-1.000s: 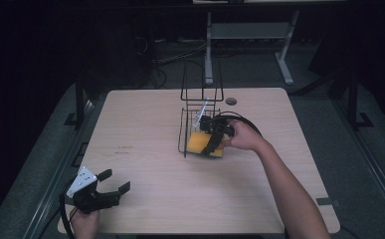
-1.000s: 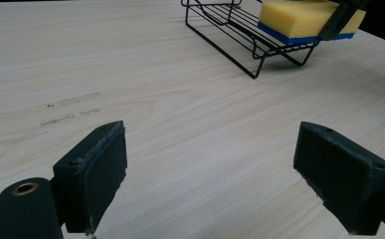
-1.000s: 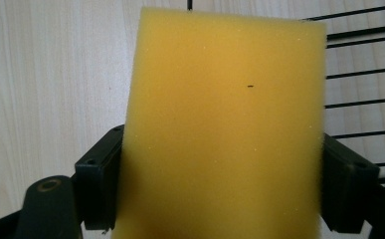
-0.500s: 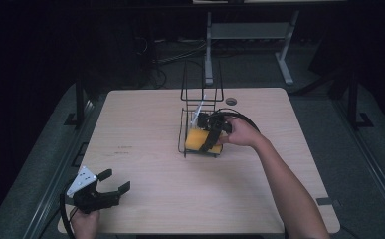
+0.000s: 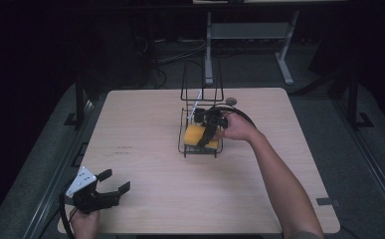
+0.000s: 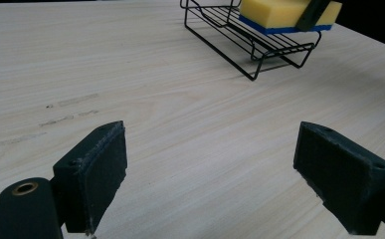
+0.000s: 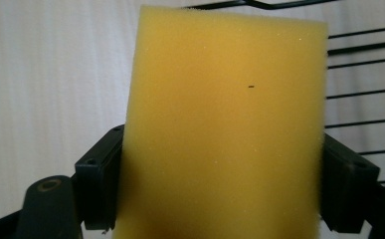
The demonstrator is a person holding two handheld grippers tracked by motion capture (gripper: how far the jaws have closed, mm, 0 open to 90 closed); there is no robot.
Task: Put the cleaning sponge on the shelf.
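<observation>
Sponge, yellow with a blue underside, lies on the lower tray of the black wire rack near the middle of the table. Right tongs reach into the rack from its right side, their jaws pressed against both sides of the sponge. Left tongs sit well apart from the rack, at the table's near left corner, jaws spread wide with nothing between them, pointing toward the rack.
</observation>
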